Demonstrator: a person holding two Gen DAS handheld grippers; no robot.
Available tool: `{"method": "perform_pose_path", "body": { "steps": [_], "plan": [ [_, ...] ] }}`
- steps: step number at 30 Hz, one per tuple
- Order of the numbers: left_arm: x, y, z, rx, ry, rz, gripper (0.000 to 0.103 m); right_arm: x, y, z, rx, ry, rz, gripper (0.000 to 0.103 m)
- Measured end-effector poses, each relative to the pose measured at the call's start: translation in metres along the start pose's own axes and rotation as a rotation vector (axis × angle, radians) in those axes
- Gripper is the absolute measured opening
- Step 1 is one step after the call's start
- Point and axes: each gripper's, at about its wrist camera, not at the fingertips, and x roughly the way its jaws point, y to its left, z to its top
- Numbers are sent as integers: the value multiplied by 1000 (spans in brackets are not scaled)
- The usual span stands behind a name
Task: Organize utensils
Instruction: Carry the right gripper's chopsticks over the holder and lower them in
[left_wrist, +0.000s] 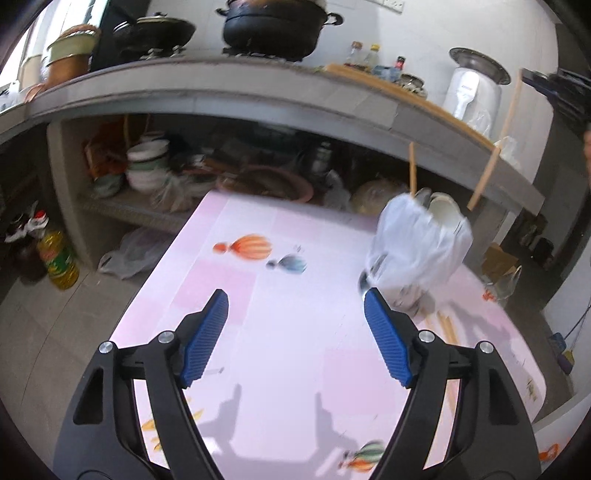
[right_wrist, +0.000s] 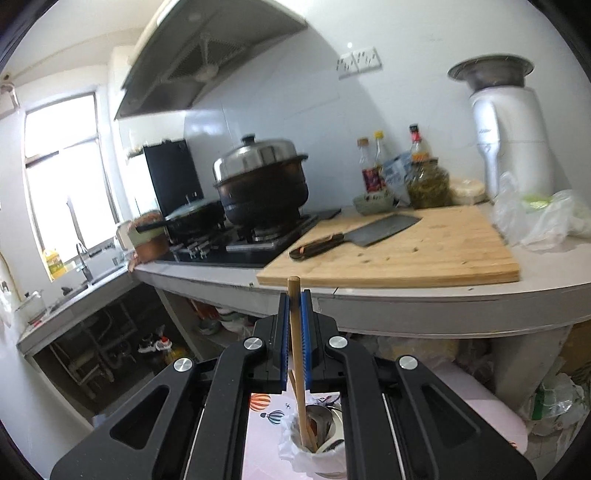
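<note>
The right tongs (right_wrist: 294, 306) pinch one chopstick (right_wrist: 296, 354) over the bag-lined holder (right_wrist: 325, 454); a skewed drop could miss or tip it; the left tongs (left_wrist: 295, 332), spread and empty, steady nothing.

bare tabletop (left_wrist: 295, 288) ahead, bagged utensil cup (left_wrist: 417, 251) blocking right side

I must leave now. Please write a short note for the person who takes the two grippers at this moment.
Left gripper: open, empty, over the pink table.
Right gripper: shut on one chopstick, whose lower end is inside the cup.
Cup: on the table, wrapped in a plastic bag, with a metal spoon and another chopstick in it.
Done: some utensils are in the cup.
Left: release the held chopstick; more chopsticks lie on the table beside the cup.
</note>
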Motion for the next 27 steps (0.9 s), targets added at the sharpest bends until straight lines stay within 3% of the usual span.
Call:
{"method": "perform_pose_path", "body": {
  "steps": [6,12,23,27],
  "plan": [
    [-1,19,-15,-23,32,33,72,59,-3,-29,-2,111,-37,6],
    [0,26,-15,-39,27,39,72,93,-10,-57,-21,198,-79,4],
    [3,24,-16,-44,33,28,73,108,-19,-86,-7,278,-86,4],
    [1,22,-16,-42,32,28,73,101,-24,-81,28,269,-56,5]
  ]
}}
